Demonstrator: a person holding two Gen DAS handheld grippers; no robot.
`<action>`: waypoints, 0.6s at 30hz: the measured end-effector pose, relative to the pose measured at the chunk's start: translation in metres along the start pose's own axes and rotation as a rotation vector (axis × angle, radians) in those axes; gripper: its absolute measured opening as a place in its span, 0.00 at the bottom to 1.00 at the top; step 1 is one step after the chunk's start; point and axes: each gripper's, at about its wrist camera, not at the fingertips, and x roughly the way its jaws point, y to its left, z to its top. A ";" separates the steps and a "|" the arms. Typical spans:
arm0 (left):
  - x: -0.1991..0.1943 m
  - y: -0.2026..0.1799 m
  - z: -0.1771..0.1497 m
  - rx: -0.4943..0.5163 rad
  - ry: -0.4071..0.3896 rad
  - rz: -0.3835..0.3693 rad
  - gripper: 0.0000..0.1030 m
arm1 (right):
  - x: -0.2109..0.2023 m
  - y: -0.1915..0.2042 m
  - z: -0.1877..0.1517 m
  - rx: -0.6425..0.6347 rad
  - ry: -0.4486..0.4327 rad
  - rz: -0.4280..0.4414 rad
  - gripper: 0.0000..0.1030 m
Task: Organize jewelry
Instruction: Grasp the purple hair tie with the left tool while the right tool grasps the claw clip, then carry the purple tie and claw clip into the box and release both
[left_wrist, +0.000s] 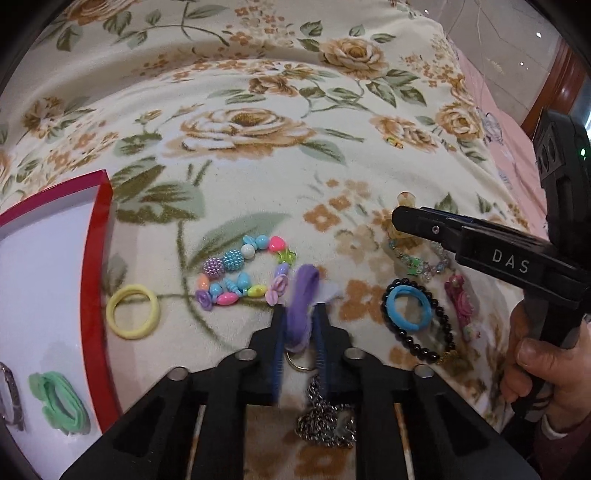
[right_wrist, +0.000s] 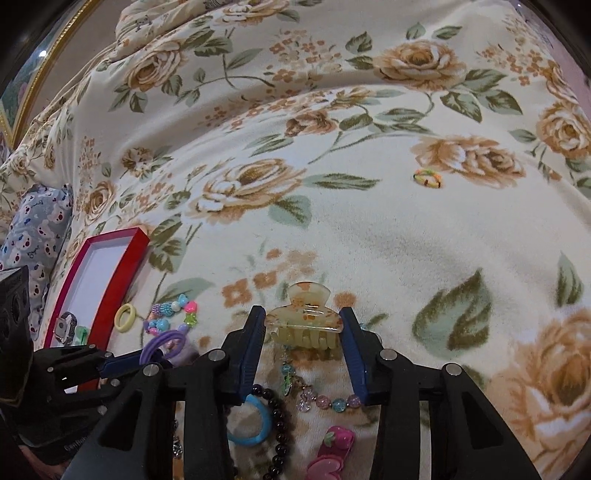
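The purple hair tie (left_wrist: 303, 295) is pinched between the two narrow fingers of the left gripper (left_wrist: 300, 314), its loop sticking up past the tips and the jaws drawn in close on it, with a small metal ring (left_wrist: 298, 363) and a heap of silver chain (left_wrist: 327, 421) lying on the blanket just under the fingers. Over to the side, the right gripper (right_wrist: 303, 321) has its jaws spread wide, one blue-padded finger on either side of a pale yellow claw clip (right_wrist: 304, 325); whether the pads actually touch the clip, I cannot tell. Between those fingers, nearer the camera, lie a pastel crystal bracelet (right_wrist: 325, 400), a blue hair tie (right_wrist: 251, 424) resting inside a black bead bracelet (right_wrist: 280, 435), and a pink hair clip (right_wrist: 332, 454). Ahead of the left gripper sits a colourful chunky bead bracelet (left_wrist: 243, 275), and beside that a yellow hair tie (left_wrist: 133, 311) close against the red box (left_wrist: 96, 280). Inside the box are a green hair tie (left_wrist: 61, 402) and a watch (right_wrist: 64, 326). Everything rests on a cream floral blanket (left_wrist: 258, 147), with a tiny multicoloured band (right_wrist: 427, 178) lying well apart.
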 end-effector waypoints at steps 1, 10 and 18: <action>-0.004 0.001 -0.001 -0.003 -0.006 0.001 0.11 | -0.003 0.001 0.000 0.002 -0.005 0.007 0.40; -0.054 0.017 -0.022 -0.058 -0.072 0.003 0.11 | -0.030 0.034 -0.009 -0.035 -0.043 0.085 0.40; -0.102 0.036 -0.049 -0.114 -0.123 0.030 0.11 | -0.042 0.076 -0.020 -0.086 -0.047 0.154 0.40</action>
